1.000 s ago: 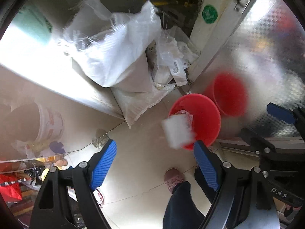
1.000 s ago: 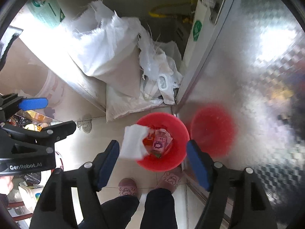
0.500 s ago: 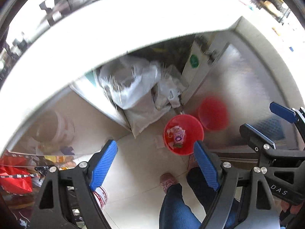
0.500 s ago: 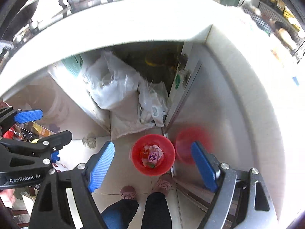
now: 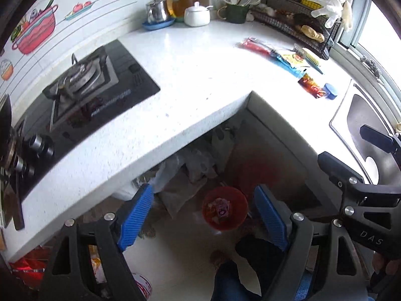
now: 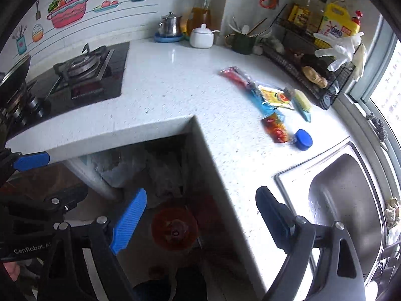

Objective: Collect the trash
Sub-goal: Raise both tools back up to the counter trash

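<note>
A red bin point(image 5: 224, 208) with wrappers inside stands on the floor under the white counter point(image 5: 200, 80). My left gripper point(image 5: 203, 189) hangs high above it, open and empty. In the right wrist view the bin point(image 6: 174, 228) looks dim and small between the fingers of my right gripper point(image 6: 201, 193), whose jaws are opening with nothing between them. On the counter lie a red wrapper point(image 6: 234, 74), a blue wrapper point(image 6: 260, 100), a yellow packet point(image 6: 275, 96), a red-orange packet point(image 6: 274, 128) and a blue cap point(image 6: 303, 139).
A gas stove point(image 5: 95, 87) takes up the counter's left part. A steel sink point(image 6: 345, 200) is set in at the right. A scrub brush point(image 6: 303, 104), a wire rack point(image 6: 313, 75) and jars line the back. Sacks point(image 5: 190, 170) fill the space under the counter. A person's legs point(image 5: 230, 276) stand by the bin.
Both grippers have risen from just above the bin to above the counter top. The white scrap that was at the bin's rim a second ago is gone from between the fingers.
</note>
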Demonstrator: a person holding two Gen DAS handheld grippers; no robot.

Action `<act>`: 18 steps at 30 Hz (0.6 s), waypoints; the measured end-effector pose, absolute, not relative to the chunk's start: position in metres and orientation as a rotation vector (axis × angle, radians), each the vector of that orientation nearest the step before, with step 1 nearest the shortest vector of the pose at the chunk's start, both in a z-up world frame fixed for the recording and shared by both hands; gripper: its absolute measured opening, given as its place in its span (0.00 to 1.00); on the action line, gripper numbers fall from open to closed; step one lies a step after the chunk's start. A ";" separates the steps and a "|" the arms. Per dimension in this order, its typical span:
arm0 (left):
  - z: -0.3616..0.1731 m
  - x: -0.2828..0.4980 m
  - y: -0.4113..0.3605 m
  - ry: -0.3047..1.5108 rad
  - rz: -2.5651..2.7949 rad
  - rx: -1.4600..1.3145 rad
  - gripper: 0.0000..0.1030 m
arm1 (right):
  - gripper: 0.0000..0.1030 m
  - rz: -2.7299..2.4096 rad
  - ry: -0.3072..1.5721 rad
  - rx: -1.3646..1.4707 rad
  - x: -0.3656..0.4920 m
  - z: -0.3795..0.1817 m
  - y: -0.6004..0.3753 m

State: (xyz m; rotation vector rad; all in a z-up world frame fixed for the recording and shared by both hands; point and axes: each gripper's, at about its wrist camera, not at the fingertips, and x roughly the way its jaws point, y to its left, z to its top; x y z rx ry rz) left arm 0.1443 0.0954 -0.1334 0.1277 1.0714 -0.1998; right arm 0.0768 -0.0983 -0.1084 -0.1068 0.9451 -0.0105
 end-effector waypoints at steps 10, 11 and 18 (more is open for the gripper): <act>-0.099 0.214 0.038 1.006 -0.307 0.161 0.79 | 0.85 -0.119 0.895 -0.051 0.117 -0.074 -0.158; -0.098 0.222 0.033 1.009 -0.313 0.156 0.79 | 0.85 -0.124 0.896 -0.050 0.123 -0.073 -0.162; -0.094 0.288 0.003 1.007 -0.314 0.148 0.79 | 0.85 -0.118 0.905 -0.038 0.184 -0.069 -0.195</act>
